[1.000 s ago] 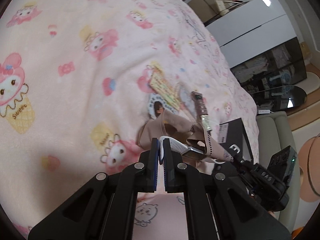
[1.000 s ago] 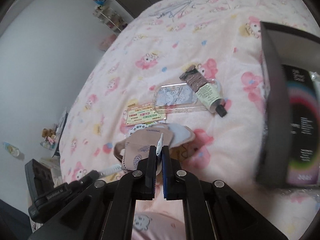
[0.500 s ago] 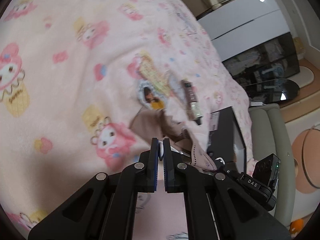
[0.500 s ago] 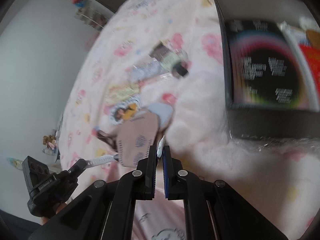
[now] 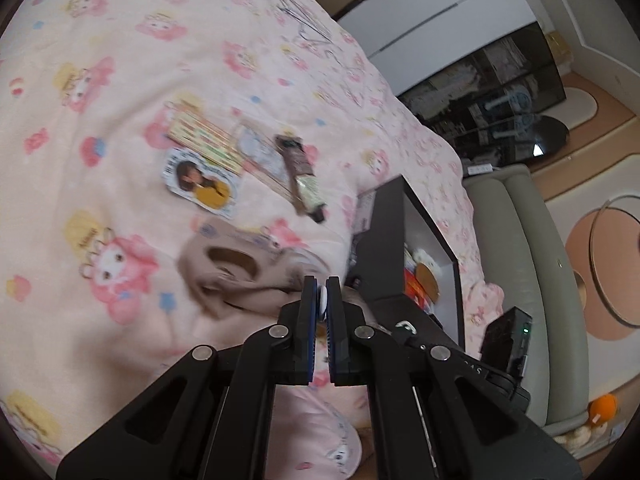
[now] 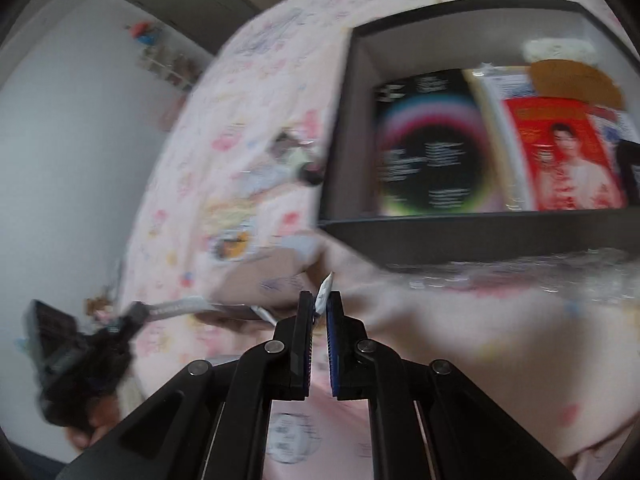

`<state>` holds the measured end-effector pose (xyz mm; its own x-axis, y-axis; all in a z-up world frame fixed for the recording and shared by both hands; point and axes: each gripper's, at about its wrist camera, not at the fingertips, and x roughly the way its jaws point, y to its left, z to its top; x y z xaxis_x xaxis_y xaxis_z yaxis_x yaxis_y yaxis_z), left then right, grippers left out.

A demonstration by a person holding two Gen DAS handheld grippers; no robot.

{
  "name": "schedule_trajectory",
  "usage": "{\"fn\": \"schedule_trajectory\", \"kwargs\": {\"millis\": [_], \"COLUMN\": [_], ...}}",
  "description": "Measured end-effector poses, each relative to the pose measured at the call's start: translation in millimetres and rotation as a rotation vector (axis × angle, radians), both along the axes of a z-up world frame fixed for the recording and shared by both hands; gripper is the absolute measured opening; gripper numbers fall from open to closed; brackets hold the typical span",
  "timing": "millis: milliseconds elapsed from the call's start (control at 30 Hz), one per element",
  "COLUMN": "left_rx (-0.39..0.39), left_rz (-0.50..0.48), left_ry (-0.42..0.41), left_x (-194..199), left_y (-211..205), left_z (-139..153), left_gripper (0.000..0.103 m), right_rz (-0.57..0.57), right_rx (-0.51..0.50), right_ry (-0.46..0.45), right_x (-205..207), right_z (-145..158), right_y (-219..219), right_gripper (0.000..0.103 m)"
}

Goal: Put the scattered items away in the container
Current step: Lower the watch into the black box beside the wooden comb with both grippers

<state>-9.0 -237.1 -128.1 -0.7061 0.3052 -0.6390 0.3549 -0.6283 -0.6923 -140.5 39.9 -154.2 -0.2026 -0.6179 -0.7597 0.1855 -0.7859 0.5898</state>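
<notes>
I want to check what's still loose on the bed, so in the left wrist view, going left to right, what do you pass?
Round photo card → yellow-green card → clear phone case → brown and green tube → black box.

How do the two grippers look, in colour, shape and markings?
Both look alike. The left gripper has a black frame of angular struts with triangular cut-outs, round silver bolts at the joints, and narrow jaws lined with ribbed blue pads. The right gripper has the same black struts, silver bolts and blue pads. Seen from the left wrist, the right one's black body bears white letters and a small green light.
</notes>
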Motion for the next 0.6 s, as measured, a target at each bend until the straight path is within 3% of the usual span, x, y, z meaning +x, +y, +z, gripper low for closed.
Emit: {"fn": "schedule_trajectory", "kwargs": {"millis": [133,267,433,600], "left_rx": [-0.001,-0.013,-0.034,-0.07], "left_rz": [-0.042,-0.115,-0.202,-0.307], "left_ry": [0.001,0.034,0.08,0.057], "left_x": [-8.0,-22.8,-67.9,-133.4], "left_y": [22.6,47.0,78.2,126.8], "left_z": [4.9,23.5,51.0,51.4], "left_gripper": [0.002,0.002,0.002,0.002], "right_rz": [-0.032,-0.015,-0.052,-0.099], "right_rx": [-0.025,-0.058,-0.001,0.103], "right_ry": [0.05,0.128,0.267,0.254], "right_x": [6.2,11.4,-11.5,-57.2], "right_z": [4.8,41.6,92.4,90.9], "right_y": [20.0,41.5,85.5,131.6], "right_gripper": [0.004,0.004,0.004,0.005]}}
